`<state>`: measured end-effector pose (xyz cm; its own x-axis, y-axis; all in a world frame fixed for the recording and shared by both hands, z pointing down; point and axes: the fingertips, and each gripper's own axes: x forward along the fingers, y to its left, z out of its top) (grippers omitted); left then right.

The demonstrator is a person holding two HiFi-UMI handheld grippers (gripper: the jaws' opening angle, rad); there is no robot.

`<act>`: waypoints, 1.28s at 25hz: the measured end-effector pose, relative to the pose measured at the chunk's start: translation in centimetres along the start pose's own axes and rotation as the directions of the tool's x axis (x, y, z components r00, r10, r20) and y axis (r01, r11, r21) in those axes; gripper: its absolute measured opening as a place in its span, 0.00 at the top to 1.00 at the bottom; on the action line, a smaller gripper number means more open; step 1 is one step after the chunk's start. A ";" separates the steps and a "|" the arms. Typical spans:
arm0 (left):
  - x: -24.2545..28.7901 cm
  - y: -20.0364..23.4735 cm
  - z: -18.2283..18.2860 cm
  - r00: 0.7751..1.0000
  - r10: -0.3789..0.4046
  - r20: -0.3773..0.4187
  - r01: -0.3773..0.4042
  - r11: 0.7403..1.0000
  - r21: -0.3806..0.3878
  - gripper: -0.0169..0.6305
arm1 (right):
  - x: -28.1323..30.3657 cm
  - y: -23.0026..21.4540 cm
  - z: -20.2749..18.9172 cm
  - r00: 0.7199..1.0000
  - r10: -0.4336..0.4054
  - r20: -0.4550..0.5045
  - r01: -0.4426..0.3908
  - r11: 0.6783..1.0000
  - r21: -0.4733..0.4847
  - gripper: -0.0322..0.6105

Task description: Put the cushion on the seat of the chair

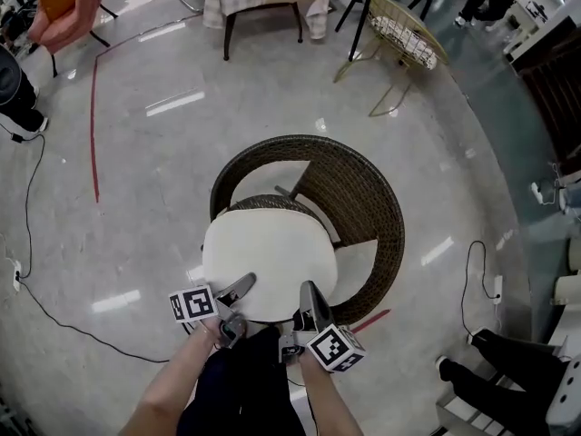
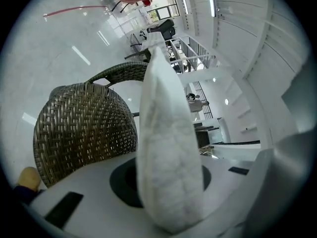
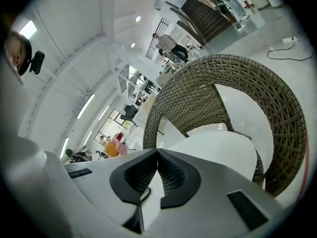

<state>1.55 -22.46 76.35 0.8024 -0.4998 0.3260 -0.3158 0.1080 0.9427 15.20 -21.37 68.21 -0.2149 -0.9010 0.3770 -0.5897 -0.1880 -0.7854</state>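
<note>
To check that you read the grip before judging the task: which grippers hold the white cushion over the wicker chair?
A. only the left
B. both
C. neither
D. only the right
B: the left gripper and the right gripper each clamp the near edge of the cushion, and each gripper view shows its white fabric between the jaws.

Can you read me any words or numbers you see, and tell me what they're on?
None: no readable words or numbers anywhere.
Left marker cube, right marker cube: black-and-white square patterns only, no letters.
Cushion and chair: plain, no label showing.
</note>
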 end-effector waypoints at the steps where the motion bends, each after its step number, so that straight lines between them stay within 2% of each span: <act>1: 0.4 0.2 0.1 1.000 -0.002 -0.005 0.002 1.000 0.004 0.84 | 0.2 -0.3 0.0 1.000 0.001 0.001 -0.001 1.000 0.001 0.96; 14: 4.7 2.6 -0.5 0.996 0.046 -0.081 -0.040 0.996 0.077 0.84 | 1.4 -3.9 -1.7 0.999 -0.008 -0.048 0.010 0.999 0.040 0.96; 23: 4.5 4.4 0.0 0.984 0.150 -0.092 -0.140 0.985 0.103 0.83 | 2.0 -3.4 -3.0 0.997 0.013 -0.076 -0.009 0.998 0.056 0.96; 28: 4.3 5.7 0.3 0.970 0.225 -0.095 -0.207 0.963 0.170 0.80 | 1.9 -3.4 -3.9 0.996 0.013 -0.087 -0.008 0.998 0.063 0.96; 32: 4.0 6.8 0.9 0.952 0.293 -0.088 -0.272 0.943 0.193 0.72 | 1.7 -3.4 -4.3 0.996 0.013 -0.087 -0.007 0.998 0.066 0.96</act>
<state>2.20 -24.51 84.04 0.7159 -0.3685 0.5930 -0.6140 0.0720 0.7860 13.50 -20.61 73.60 -0.2897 -0.8658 0.4079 -0.5352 -0.2068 -0.8190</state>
